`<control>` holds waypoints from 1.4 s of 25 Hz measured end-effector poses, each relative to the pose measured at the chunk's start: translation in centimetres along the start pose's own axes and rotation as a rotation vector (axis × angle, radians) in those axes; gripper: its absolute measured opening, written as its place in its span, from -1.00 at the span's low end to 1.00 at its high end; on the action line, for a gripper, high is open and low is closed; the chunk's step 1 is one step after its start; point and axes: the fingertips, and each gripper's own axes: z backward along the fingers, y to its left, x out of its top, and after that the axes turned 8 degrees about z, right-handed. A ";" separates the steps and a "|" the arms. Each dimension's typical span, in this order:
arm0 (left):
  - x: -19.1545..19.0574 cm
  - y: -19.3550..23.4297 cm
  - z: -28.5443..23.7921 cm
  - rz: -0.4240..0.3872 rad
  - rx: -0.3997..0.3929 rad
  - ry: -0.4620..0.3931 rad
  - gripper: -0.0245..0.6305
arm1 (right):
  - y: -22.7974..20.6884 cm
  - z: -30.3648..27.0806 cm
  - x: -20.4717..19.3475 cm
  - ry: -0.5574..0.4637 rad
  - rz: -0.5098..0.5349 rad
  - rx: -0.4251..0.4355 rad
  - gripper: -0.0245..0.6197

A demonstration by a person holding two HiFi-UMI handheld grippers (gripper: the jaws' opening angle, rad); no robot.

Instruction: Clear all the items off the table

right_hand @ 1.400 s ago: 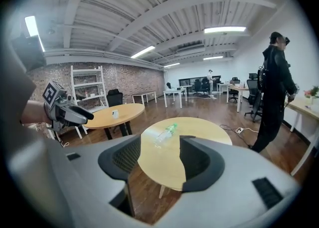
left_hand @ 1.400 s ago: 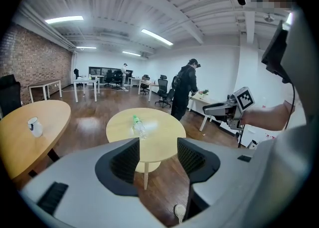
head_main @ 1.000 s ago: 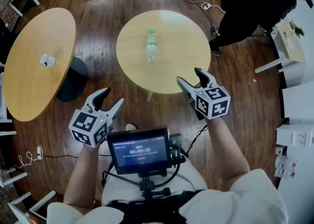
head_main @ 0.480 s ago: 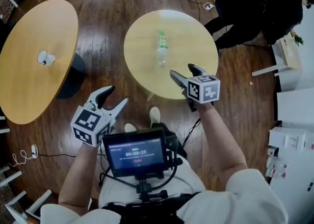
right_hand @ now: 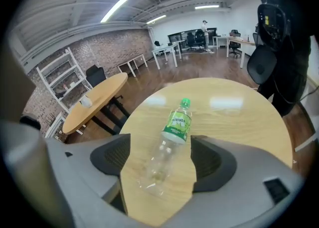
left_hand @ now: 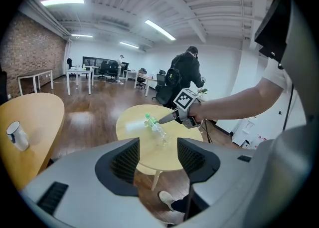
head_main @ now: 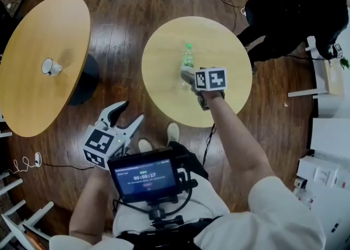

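White short sleeves (head_main: pixel 279 210), grey tongs (head_main: pixel 131 111), black-and-white marker cubes (head_main: pixel 101 146), black chest screen (head_main: pixel 143 176) with cables (head_main: pixel 210 139).

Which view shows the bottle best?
The right gripper view: the bottle lies close, cap and label clear, seen between open jaws. In the head view the right gripper covers part of it; the left gripper view shows it small and far.

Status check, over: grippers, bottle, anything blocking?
Left gripper open, empty. Right gripper jaws just opened, bottle between them, ungripped. Bottle lying on round table. Nothing blocking.
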 end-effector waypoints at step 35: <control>1.2 -3.0 -7.4 0.010 -0.005 0.050 -0.19 | -5.3 -0.5 -1.5 0.023 0.017 0.076 0.06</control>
